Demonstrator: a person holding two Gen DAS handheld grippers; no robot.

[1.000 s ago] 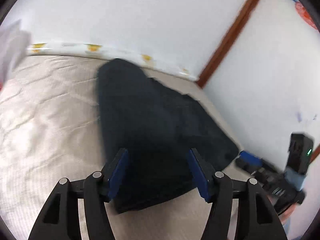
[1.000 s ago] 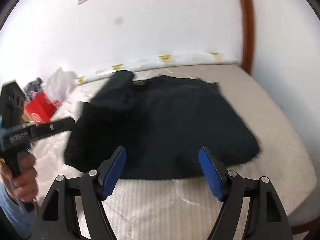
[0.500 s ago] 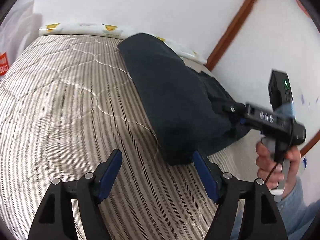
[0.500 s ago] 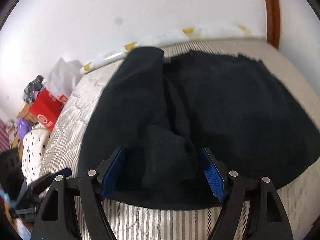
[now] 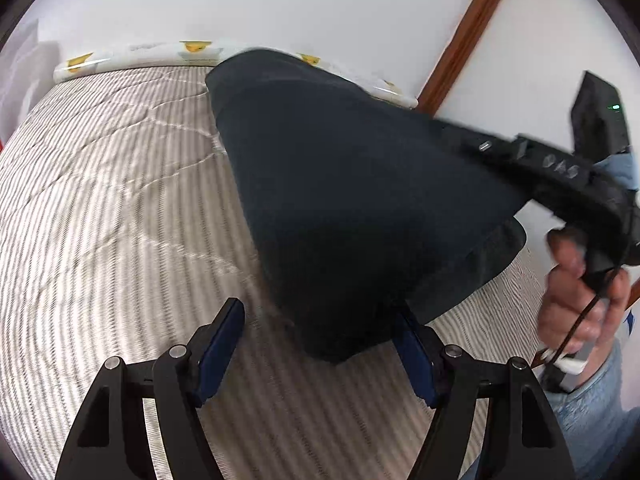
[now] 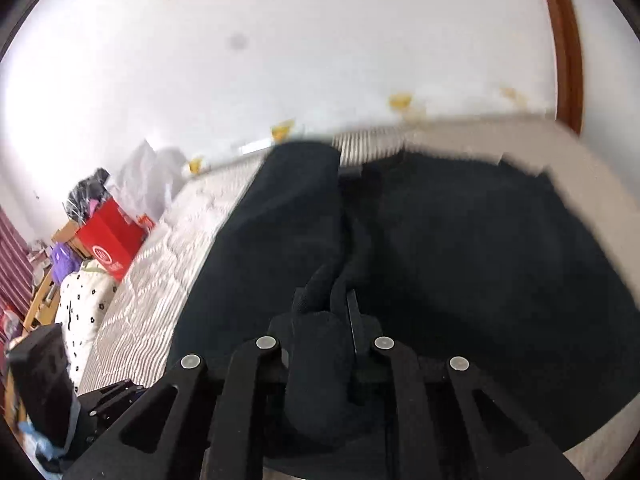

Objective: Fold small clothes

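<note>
A dark navy garment (image 5: 352, 200) lies on a striped mattress (image 5: 100, 208), one side folded over. My left gripper (image 5: 320, 344) is open, its blue pads on either side of the garment's near corner, nothing gripped. My right gripper (image 6: 340, 320) is shut on a bunched fold of the same garment (image 6: 460, 248) near its front edge. In the left wrist view the right gripper's body (image 5: 560, 168) and the hand holding it reach in from the right over the cloth.
A white wall and a brown wooden door frame (image 5: 464, 32) stand behind the bed. Left of the bed are a red box (image 6: 108, 244), bags and a spotted white cloth (image 6: 84, 304). The mattress edge (image 6: 592, 452) runs close at the right.
My right gripper has closed on a fold of the garment; it was open before. My left gripper has moved closer to the garment's near corner.
</note>
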